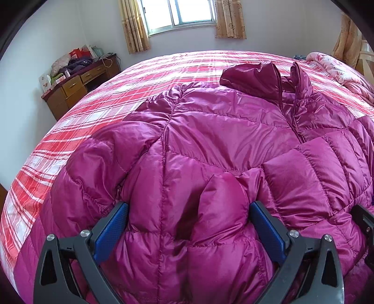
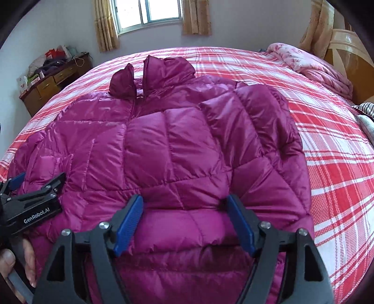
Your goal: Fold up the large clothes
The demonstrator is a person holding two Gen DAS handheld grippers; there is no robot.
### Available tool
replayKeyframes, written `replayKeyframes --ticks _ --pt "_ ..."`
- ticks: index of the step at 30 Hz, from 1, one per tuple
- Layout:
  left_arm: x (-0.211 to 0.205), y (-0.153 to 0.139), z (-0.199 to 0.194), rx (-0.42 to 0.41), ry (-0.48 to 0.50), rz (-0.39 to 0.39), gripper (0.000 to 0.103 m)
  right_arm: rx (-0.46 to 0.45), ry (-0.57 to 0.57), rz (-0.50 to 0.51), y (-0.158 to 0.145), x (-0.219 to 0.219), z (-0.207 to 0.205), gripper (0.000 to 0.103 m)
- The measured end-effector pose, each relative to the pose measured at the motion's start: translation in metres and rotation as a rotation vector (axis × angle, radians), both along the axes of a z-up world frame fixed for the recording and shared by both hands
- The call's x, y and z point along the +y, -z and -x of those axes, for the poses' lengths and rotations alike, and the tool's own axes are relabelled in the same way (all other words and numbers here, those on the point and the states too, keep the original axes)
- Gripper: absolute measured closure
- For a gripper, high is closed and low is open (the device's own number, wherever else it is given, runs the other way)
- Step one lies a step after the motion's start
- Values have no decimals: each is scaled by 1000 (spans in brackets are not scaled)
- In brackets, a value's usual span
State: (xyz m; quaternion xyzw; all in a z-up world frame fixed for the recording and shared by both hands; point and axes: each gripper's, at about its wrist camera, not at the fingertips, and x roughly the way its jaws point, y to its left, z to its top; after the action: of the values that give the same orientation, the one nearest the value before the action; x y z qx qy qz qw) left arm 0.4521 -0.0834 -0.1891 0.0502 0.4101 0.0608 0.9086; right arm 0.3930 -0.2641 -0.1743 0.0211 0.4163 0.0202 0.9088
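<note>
Magenta quilted nylon fills both views: a padded jacket (image 1: 210, 145) lies front-up on the bed (image 1: 98, 112), collar toward twelve o'clock, zip partly closed, and one sleeve (image 2: 252, 121) folded in across the chest on the right-wrist view's two o'clock side. The left gripper (image 1: 189, 224) stands with its blue-padded jaws spread around a raised puff of the jacket's lower part; the fabric bulges between the pads and touches both, but whether it is pinched or merely resting there cannot be told. The right gripper (image 2: 184, 222) has its jaws apart astride a fold near the hem, the pads (image 2: 129, 224) lying against the fabric without clearly clamping it. The hem itself is hidden under both tools, and the jacket's lower edges run out of frame. At nine o'clock in the right-wrist view the left gripper's body is cut off by the edge, with a hand (image 2: 16, 269) partly shown beneath it. The bed carries a red-and-white plaid sheet; a pink floral quilt (image 2: 311, 67) is bunched at one o'clock beside a headboard (image 2: 346, 51). A wooden desk (image 1: 77, 86) at ten o'clock holds cluttered items too small to identify. A curtained window (image 1: 182, 14) sits at twelve o'clock.
</note>
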Motion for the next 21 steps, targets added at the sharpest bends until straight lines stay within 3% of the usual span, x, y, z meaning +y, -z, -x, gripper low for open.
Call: replayKeyframes --ticks 10,15,21 --pt "15 -4 -3 43 34 107 1 -1 -1 45 3 5 -1 20" --pt "29 -29 23 -33 41 78 1 -9 3 44 4 4 1 20" --pt "70 -57 56 -126 -5 -44 1 -15 3 45 3 3 2 20"
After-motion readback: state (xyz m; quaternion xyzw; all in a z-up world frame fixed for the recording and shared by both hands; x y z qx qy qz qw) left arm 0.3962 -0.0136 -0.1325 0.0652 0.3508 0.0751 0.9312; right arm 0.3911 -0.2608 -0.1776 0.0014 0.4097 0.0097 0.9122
